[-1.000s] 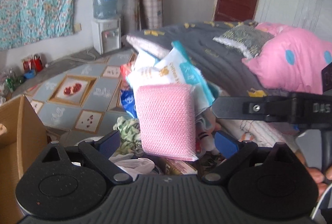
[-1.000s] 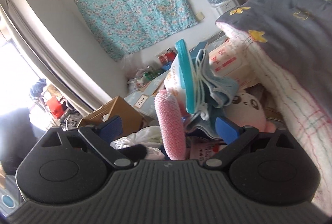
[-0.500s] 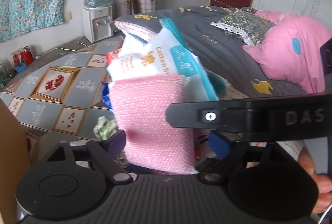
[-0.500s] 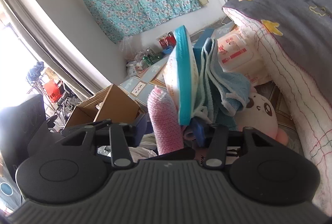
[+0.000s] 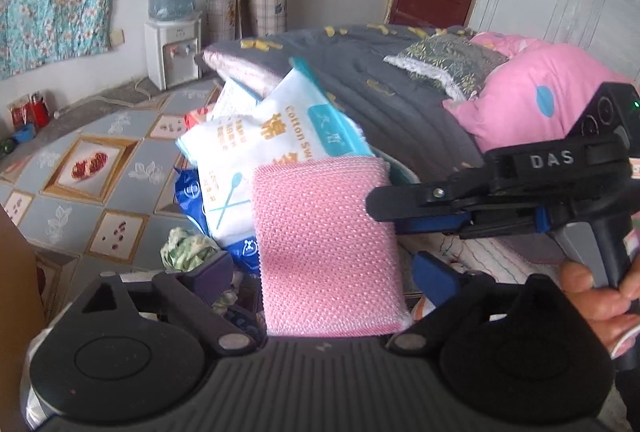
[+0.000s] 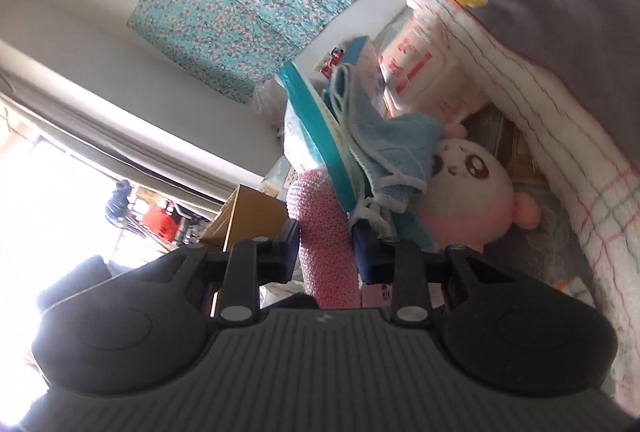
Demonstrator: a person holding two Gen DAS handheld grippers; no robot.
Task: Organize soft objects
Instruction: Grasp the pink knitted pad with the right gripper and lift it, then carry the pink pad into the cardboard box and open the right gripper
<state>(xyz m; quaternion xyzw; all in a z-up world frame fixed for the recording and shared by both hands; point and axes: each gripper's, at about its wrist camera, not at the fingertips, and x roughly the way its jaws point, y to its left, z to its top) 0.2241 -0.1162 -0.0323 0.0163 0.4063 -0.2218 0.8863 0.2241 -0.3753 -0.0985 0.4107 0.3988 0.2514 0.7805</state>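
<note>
Since a second ago the right gripper (image 6: 326,252) has swung in from beside the pile and narrowed onto the pink sponge (image 6: 326,240), its jaws closing with the pads against both faces.

Left wrist view: the pink sponge (image 5: 326,248) stands upright, long axis vertical, broad face toward the camera. It sits between the fingers of the left gripper (image 5: 324,272), whose jaws are wide and opening, the pads not pressing it. The right gripper (image 5: 424,210) reaches in from the right and meets the sponge's right edge; a hand (image 5: 596,300) holds its grip. White cotton-swab packs (image 5: 280,136) lean behind, beside the bed (image 5: 400,88).

Right wrist view: the sponge shows edge-on, rising slightly leftward between the pads. A blue cloth (image 6: 392,148) and a plush toy (image 6: 468,188) lie beyond.
</note>
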